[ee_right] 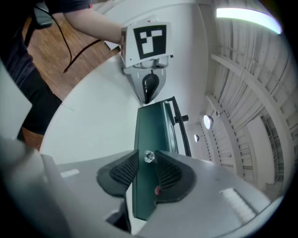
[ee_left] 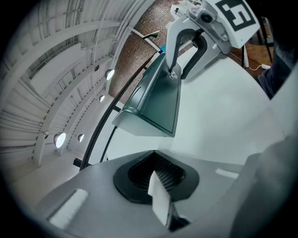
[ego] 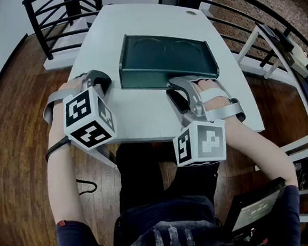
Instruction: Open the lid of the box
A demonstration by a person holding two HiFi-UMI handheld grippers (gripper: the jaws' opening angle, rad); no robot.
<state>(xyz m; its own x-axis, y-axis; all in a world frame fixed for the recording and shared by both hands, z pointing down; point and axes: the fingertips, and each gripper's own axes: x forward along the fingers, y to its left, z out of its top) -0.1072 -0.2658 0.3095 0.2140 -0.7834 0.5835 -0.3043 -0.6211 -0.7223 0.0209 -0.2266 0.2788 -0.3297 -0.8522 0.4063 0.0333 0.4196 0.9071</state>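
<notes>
A dark green box [ego: 164,57] with its flat lid down lies on the white table [ego: 137,118]. My right gripper [ego: 175,86] is at the middle of the box's front edge. In the right gripper view its jaws [ee_right: 146,173] stand wide on either side of the green front edge [ee_right: 145,195]. A small clear knob [ee_right: 149,156] shows between them, and the pads lie close to the edge without clearly pressing. My left gripper [ego: 100,81] rests on the table just left of the box, its jaws together and empty [ee_left: 156,179]. The box [ee_left: 158,104] lies beyond it.
A black curved railing [ego: 229,0] runs round the far side of the table, with wooden floor [ego: 14,121] on the left. A white rack [ego: 275,42] stands at the right. A dark screen [ego: 255,207] is near my right elbow.
</notes>
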